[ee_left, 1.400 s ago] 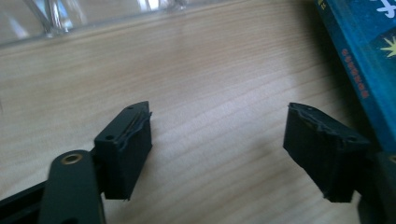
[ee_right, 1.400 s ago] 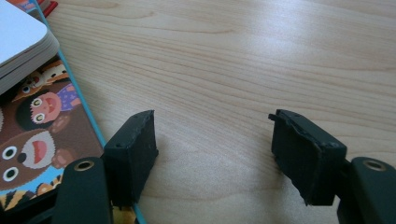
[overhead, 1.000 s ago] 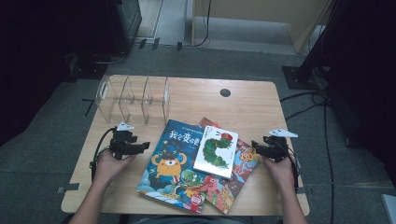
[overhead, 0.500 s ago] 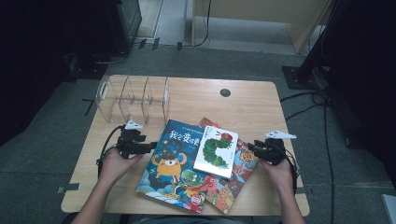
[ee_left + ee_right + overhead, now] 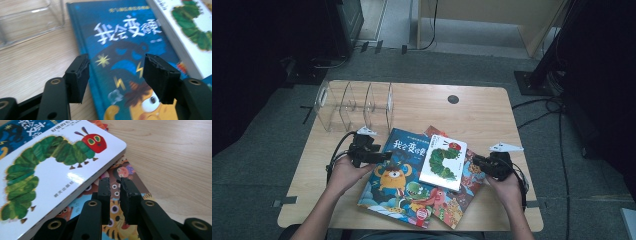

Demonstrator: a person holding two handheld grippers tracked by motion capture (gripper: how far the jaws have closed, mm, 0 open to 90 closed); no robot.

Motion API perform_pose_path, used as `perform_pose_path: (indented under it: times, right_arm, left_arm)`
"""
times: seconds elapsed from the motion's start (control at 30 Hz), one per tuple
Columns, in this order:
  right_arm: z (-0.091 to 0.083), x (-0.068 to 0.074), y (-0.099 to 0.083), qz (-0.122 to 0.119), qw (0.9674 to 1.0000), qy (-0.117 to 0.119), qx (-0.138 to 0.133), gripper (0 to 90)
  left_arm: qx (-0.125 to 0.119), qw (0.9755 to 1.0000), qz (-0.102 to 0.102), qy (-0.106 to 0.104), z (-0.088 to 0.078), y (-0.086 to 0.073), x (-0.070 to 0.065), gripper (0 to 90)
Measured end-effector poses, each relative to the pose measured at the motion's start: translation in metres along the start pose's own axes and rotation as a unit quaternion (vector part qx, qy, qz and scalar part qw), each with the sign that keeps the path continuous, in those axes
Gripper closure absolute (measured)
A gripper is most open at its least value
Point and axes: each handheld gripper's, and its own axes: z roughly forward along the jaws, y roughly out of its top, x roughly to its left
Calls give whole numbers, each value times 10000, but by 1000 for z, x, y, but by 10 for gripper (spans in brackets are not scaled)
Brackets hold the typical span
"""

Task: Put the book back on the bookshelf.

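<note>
Books overlapped near table (image 5: 492,110) front, clear rack (image 5: 354,105) behind awaiting them | left gripper (image 5: 116,75) spread wide over blue book (image 5: 120,50) spine edge, gripping nothing | right gripper (image 5: 115,185) has just been closing, nearly shut, empty, beside caterpillar book (image 5: 50,170) corner, likely to nudge it.

We see glossy card covers on the caterpillar book (image 5: 50,177) and blue book (image 5: 130,62), beside the clear plastic rack (image 5: 354,105) on matt wood table (image 5: 472,107).

Recording lab: lone table (image 5: 482,115), dark stands (image 5: 547,70), floor cables (image 5: 537,117).
</note>
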Motion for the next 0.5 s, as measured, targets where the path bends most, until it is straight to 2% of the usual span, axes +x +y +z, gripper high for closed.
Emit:
perform_pose_path:
  times: [0.1, 0.13, 0.5]
  right_arm:
    - [-1, 6, -1, -14, 9999, 121, 26, 845]
    - [-2, 12, -1, -75, 9998, 201, 59, 861]
    - [0, 30, 2, -232, 9992, 333, -2, 898]
  left_arm:
    - [46, 9999, 60, -84, 3, 4, -7, 362]
    - [88, 9998, 129, -120, 6, 7, -11, 362]
    - [211, 9992, 235, -246, 17, 16, -25, 350]
